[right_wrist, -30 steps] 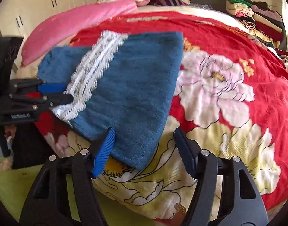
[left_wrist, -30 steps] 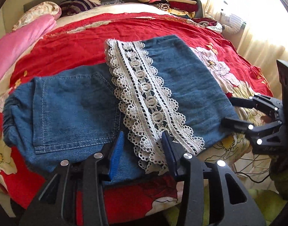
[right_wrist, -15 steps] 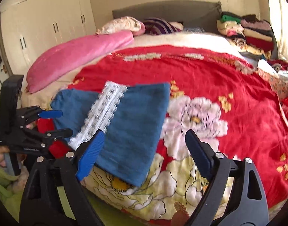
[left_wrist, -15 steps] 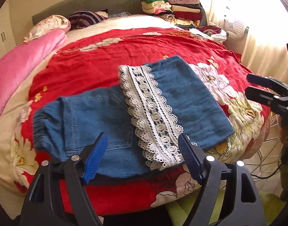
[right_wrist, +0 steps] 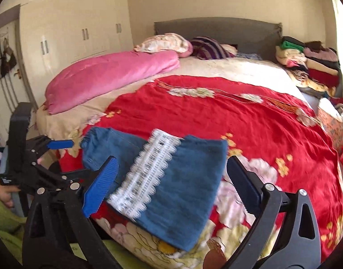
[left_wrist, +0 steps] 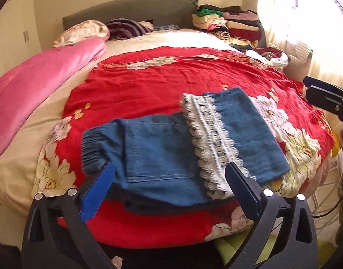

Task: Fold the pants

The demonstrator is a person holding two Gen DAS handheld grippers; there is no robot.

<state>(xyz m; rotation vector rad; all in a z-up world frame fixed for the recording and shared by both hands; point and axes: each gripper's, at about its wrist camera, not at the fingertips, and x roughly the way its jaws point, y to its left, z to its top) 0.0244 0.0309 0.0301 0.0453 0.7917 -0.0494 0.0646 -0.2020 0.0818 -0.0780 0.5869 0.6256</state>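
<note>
Folded pants (right_wrist: 182, 190) lie on the red bedspread (right_wrist: 249, 123) beyond the right gripper's (right_wrist: 171, 187) spread jaws.

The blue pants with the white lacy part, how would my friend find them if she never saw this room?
Look at the big bed's red flowered cover. Near its front edge, just beyond the open tongs, the folded blue pants lie flat. They are the only denim there, crossed by a white lace band, unlike the pink quilt alongside.

Folded lace-trimmed denim pants (left_wrist: 171, 154) flat on bed's near edge.
</note>
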